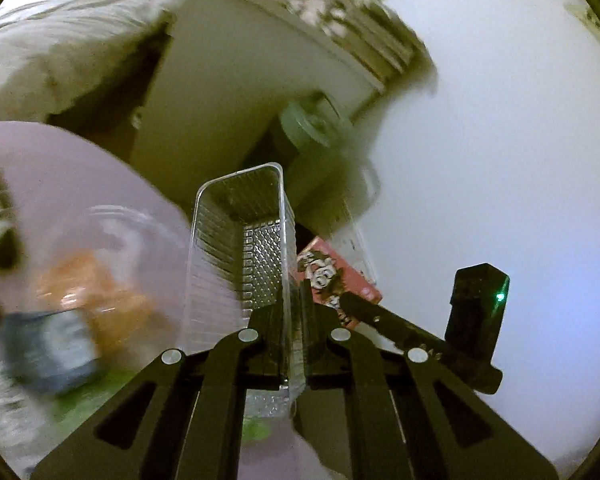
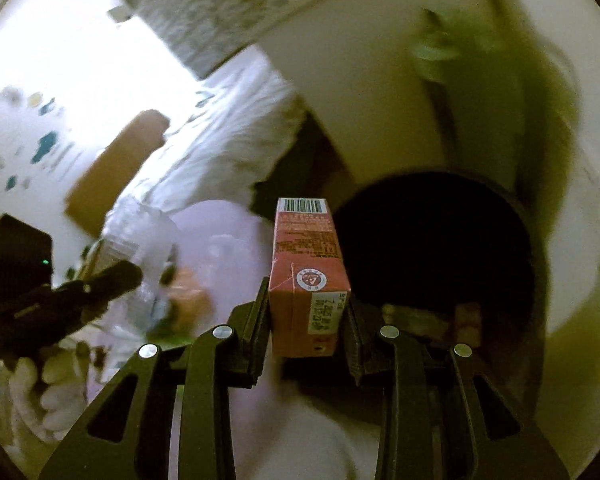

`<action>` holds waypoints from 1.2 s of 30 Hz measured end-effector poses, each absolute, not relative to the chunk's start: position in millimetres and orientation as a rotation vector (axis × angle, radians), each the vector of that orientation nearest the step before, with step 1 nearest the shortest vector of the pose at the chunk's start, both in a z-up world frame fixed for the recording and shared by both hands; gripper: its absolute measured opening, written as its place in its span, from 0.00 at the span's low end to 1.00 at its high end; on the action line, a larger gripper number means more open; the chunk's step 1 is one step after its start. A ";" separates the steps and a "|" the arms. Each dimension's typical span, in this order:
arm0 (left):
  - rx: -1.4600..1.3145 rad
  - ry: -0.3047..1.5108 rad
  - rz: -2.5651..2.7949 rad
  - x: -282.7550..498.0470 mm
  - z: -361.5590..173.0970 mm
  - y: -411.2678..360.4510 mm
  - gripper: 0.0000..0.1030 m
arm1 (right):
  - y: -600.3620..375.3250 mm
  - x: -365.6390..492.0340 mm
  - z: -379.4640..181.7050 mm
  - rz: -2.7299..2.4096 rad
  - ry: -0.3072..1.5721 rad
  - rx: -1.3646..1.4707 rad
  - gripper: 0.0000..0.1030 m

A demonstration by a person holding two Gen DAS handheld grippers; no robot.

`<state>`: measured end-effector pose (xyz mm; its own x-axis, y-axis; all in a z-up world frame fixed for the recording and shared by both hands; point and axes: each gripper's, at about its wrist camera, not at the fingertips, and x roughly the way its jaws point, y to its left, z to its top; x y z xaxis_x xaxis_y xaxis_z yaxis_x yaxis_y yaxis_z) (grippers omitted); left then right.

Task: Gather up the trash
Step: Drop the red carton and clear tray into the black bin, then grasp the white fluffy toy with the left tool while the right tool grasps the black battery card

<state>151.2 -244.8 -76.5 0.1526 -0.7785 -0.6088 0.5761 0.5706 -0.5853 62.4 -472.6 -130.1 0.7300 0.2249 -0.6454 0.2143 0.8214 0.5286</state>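
My left gripper (image 1: 286, 312) is shut on the wall of a clear ribbed plastic tray (image 1: 240, 240), held up on end in the air. My right gripper (image 2: 306, 308) is shut on a red carton (image 2: 306, 276) with a barcode on its far end. The carton also shows in the left wrist view (image 1: 332, 272), just right of the tray. A dark round trash bin (image 2: 440, 248) opens just right of the carton and holds some scraps. The left gripper shows in the right wrist view (image 2: 112, 280) at the left.
A pale pink round table (image 1: 60, 168) at the left carries blurred wrappers, an orange packet (image 1: 96, 292) and a blue one (image 1: 48, 352). A white cabinet (image 1: 228, 80) stands behind, with a bed (image 1: 60, 28) beside it. A white wall (image 1: 500, 140) is at the right.
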 end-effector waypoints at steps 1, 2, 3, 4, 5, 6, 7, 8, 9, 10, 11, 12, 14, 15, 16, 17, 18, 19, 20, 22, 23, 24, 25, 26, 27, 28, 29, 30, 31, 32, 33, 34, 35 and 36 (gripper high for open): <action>-0.223 1.034 -0.993 151.7 -78.0 -254.7 0.07 | -479.6 59.7 -136.8 -0.018 0.771 0.632 0.32; -0.203 1.047 -1.003 152.5 -82.1 -270.0 0.07 | -485.0 57.5 -142.9 -0.040 0.779 0.637 0.32; -0.190 1.057 -1.009 152.4 -84.6 -278.7 0.07 | -487.3 56.1 -147.0 -0.050 0.784 0.645 0.32; -0.179 1.070 -1.016 152.2 -87.9 -288.3 0.07 | -493.1 52.8 -153.0 -0.062 0.788 0.658 0.32; -0.167 1.084 -1.023 153.0 -92.4 -300.5 0.07 | -498.0 50.2 -157.9 -0.076 0.794 0.664 0.32; -0.157 1.090 -1.026 152.1 -95.1 -303.1 0.07 | -502.4 48.6 -162.3 -0.096 0.805 0.662 0.32; -0.146 1.094 -1.030 151.4 -97.4 -310.2 0.07 | -504.1 48.5 -165.1 -0.107 0.812 0.659 0.32; -0.136 1.097 -1.033 150.1 -99.4 -313.2 0.08 | -507.2 45.9 -168.3 -0.115 0.817 0.657 0.32; -0.118 1.097 -1.027 150.6 -101.5 -320.0 0.10 | -509.4 45.6 -170.2 -0.131 0.825 0.653 0.33; -0.096 1.098 -1.016 150.6 -102.9 -324.9 0.12 | -511.9 43.9 -171.9 -0.146 0.829 0.648 0.34; -0.073 1.100 -1.002 150.2 -102.9 -329.2 0.25 | -513.9 42.3 -172.8 -0.164 0.835 0.639 0.45; -0.046 1.096 -0.976 148.7 -101.7 -330.9 0.55 | -514.9 40.5 -172.8 -0.176 0.834 0.633 0.57; -0.042 1.042 -0.923 142.4 -92.9 -322.9 0.91 | -516.5 31.6 -168.7 -0.197 0.809 0.616 0.74; -0.048 1.010 -0.910 139.7 -89.1 -317.2 0.92 | -516.0 28.8 -167.4 -0.199 0.798 0.610 0.76; -0.042 0.984 -0.909 136.4 -83.2 -310.9 0.92 | -513.7 27.1 -165.5 -0.191 0.792 0.604 0.76; -0.035 0.980 -0.910 135.6 -81.0 -307.0 0.92 | -510.9 27.4 -164.6 -0.181 0.790 0.602 0.76; -0.030 0.970 -0.901 133.9 -76.5 -300.1 0.92 | -506.0 29.6 -163.0 -0.165 0.785 0.603 0.76; -0.034 0.955 -0.886 132.7 -71.9 -291.1 0.92 | -504.8 32.7 -161.8 -0.155 0.782 0.603 0.76; -0.041 0.942 -0.868 132.4 -67.3 -281.2 0.92 | -497.7 34.2 -159.7 -0.134 0.778 0.599 0.76; -0.058 0.921 -0.841 132.3 -60.0 -260.6 0.92 | -489.2 44.2 -154.0 -0.106 0.777 0.581 0.76; -0.064 0.913 -0.823 135.3 -56.6 -250.8 0.92 | -481.6 49.0 -151.2 -0.087 0.778 0.571 0.76; -0.070 0.901 -0.800 136.8 -53.6 -240.9 0.92 | -472.9 56.3 -147.2 -0.060 0.781 0.559 0.76; -0.082 0.885 -0.771 138.5 -49.4 -224.0 0.92 | -465.6 62.6 -144.4 -0.041 0.783 0.549 0.76; -0.095 0.871 -0.742 140.6 -45.7 -206.9 0.92 | -454.1 70.7 -140.6 -0.015 0.787 0.527 0.76; -0.105 0.860 -0.714 142.6 -43.8 -193.5 0.92 | -445.5 75.6 -136.9 0.005 0.790 0.509 0.76; -0.117 0.848 -0.684 145.1 -42.4 -177.8 0.92 | -431.5 84.9 -132.0 0.037 0.794 0.479 0.76; -0.129 0.837 -0.652 148.7 -41.0 -162.8 0.92 | -417.8 93.9 -127.2 0.069 0.797 0.450 0.76; -0.147 0.825 -0.605 154.6 -40.3 -142.3 0.92 | -407.1 99.3 -123.2 0.089 0.800 0.431 0.76; -0.163 0.819 -0.564 160.1 -40.8 -123.3 0.92 | -392.5 109.2 -118.7 0.117 0.804 0.403 0.76; -0.183 0.818 -0.526 167.2 -42.5 -104.6 0.92 | -379.7 118.3 -114.3 0.141 0.810 0.380 0.76; -0.203 0.820 -0.485 173.2 -45.6 -87.8 0.92 | -364.5 129.4 -111.0 0.169 0.817 0.354 0.76; -0.219 0.822 -0.439 179.1 -48.0 -70.1 0.92 | -353.7 137.6 -106.9 0.186 0.821 0.338 0.76; -0.233 0.824 -0.394 184.0 -50.8 -54.0 0.92 | -341.7 146.1 -104.2 0.207 0.825 0.320 0.76; -0.243 0.823 -0.363 188.7 -53.4 -41.3 0.92 | -328.2 155.2 -101.3 0.229 0.830 0.300 0.76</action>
